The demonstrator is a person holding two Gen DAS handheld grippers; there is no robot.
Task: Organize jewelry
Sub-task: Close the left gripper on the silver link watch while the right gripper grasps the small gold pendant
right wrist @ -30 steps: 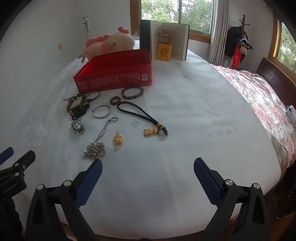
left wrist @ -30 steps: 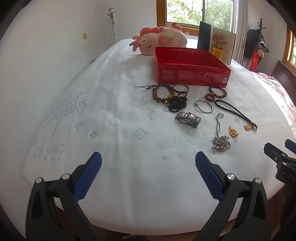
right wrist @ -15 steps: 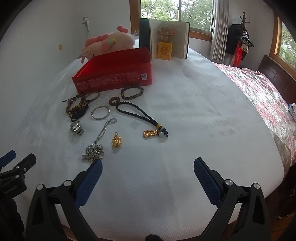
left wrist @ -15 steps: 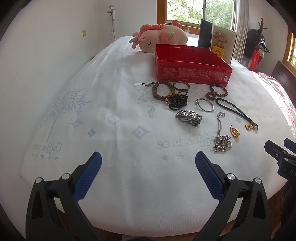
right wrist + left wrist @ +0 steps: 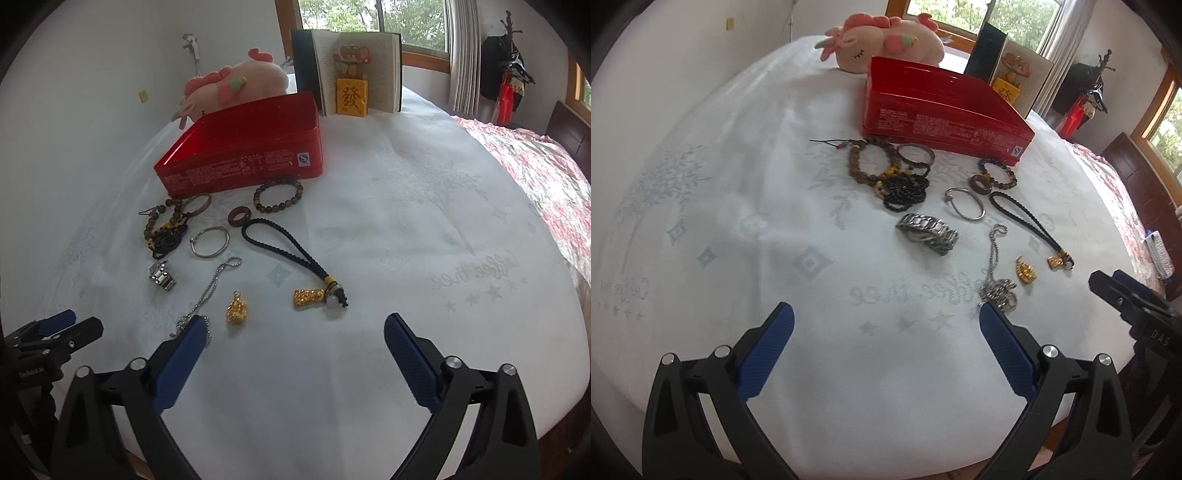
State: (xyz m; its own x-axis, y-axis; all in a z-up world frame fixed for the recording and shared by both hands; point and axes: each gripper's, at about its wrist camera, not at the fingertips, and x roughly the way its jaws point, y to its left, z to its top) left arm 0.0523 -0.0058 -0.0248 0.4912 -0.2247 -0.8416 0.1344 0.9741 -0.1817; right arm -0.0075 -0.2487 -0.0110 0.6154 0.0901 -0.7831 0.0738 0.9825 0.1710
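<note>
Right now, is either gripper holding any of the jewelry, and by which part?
Nothing is held. The left gripper and the right gripper are both open over bare cloth, and the jewelry lies on the bed.

Your left gripper (image 5: 886, 350) tilts downward with its blue-padded fingers (image 5: 764, 354) spread wide and nothing between them. Your right gripper (image 5: 293, 360) points down alike, fingers (image 5: 412, 363) wide apart; its jaws have just been closing slightly, with nothing between them. The two grippers sit side by side.
</note>
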